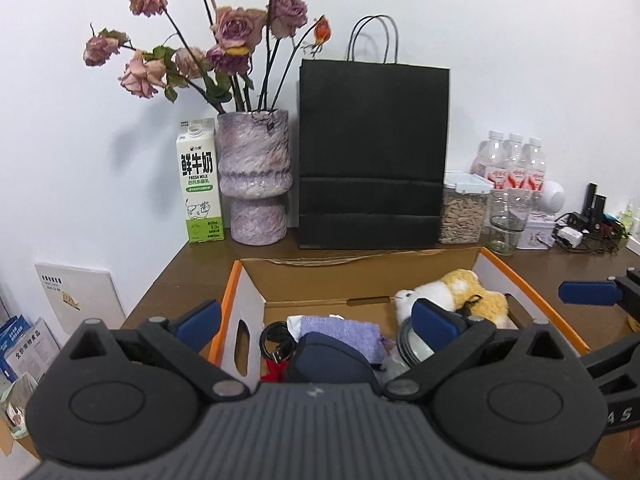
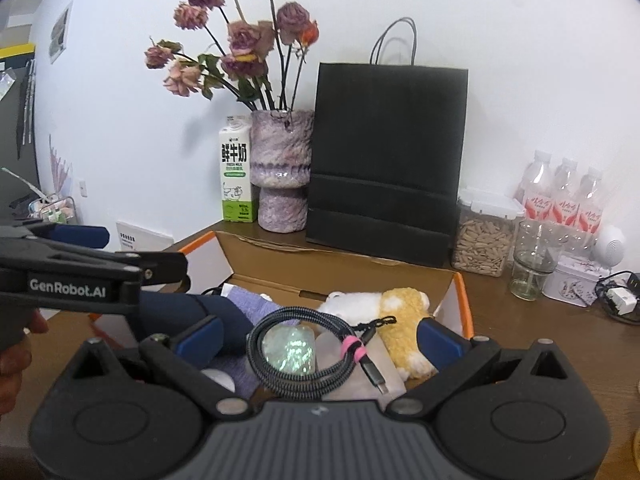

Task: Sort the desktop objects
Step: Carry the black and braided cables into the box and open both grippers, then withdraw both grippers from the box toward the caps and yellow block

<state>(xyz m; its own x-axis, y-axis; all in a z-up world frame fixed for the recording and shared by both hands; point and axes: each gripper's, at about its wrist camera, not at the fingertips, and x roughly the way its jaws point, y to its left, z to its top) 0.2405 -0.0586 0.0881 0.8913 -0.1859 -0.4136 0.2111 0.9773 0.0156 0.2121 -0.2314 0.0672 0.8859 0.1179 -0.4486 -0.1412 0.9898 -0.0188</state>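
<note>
Grippers — left (image 1: 316, 322) wide open, empty | right (image 2: 320, 340) likewise | above box (image 1: 360, 270)

box (image 2: 460, 292): I see open cardboard carton, orange rims, white sides, flaps up, on brown desk
plush toy (image 2: 404, 312): white and yellow, lying on its side at box's right
cable (image 2: 296, 356): grey braided coil, pink tie, USB plug sticking out, lying on top, box middle
purple cloth (image 1: 340, 334): lavender knit, crumpled, box centre-left
navy pouch (image 1: 332, 360): dark blue, rounded, near front wall
black cord (image 1: 276, 342): small coil, box's left side
red item (image 1: 274, 372): partly hidden, can't tell what
</note>
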